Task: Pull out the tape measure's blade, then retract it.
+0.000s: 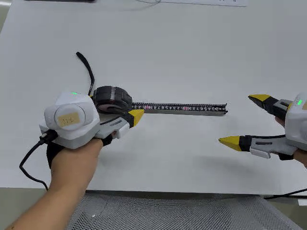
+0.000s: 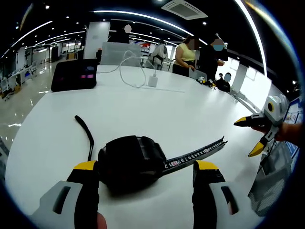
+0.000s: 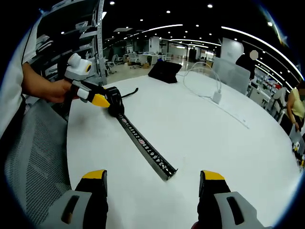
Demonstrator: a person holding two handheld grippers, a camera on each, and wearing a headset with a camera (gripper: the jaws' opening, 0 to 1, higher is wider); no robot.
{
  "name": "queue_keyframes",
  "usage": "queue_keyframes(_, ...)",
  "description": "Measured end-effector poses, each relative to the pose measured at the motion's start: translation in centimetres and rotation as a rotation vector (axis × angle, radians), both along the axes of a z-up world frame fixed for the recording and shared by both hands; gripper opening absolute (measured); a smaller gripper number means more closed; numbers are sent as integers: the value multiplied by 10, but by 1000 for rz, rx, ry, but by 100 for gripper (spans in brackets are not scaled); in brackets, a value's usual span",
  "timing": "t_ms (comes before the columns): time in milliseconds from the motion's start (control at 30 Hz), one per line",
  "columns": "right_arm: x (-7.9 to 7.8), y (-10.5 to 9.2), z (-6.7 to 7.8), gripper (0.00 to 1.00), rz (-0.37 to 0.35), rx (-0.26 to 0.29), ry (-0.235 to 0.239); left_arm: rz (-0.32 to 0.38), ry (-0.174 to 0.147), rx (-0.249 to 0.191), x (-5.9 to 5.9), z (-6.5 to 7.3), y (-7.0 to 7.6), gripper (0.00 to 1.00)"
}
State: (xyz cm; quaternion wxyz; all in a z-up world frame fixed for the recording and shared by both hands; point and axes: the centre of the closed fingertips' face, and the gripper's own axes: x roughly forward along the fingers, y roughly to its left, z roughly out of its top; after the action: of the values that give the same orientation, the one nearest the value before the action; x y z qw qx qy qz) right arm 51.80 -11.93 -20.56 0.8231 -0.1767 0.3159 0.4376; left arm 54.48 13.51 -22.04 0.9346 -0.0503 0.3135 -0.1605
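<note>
Left gripper point(image 2: 146, 166): my jaws spread astride black round tape measure point(image 2: 128, 160), dark numbered blade point(image 1: 182, 107) out. Right gripper point(image 3: 152, 174): jaws spread, apart.

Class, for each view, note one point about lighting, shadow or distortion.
Head view: even light, soft shadow on the table below the right gripper. Left gripper view: fisheye bows the table edge; ceiling lights streak. Right gripper view: tape blade sharp, numerals legible.
</note>
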Motion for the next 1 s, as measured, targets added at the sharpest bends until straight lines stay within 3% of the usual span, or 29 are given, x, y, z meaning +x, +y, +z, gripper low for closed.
queue_keyframes(433,12,-1,-8,65,120,-88,17,66,12,22,5,-3,6,70)
queue_keyframes(733,19,-4,-15,55,187,-165,33,104,21,14,8,-5,8,68)
queue_keyframes(1000,24,-3,-18,50,231,-198,48,134,35,8,11,-7,12,66)
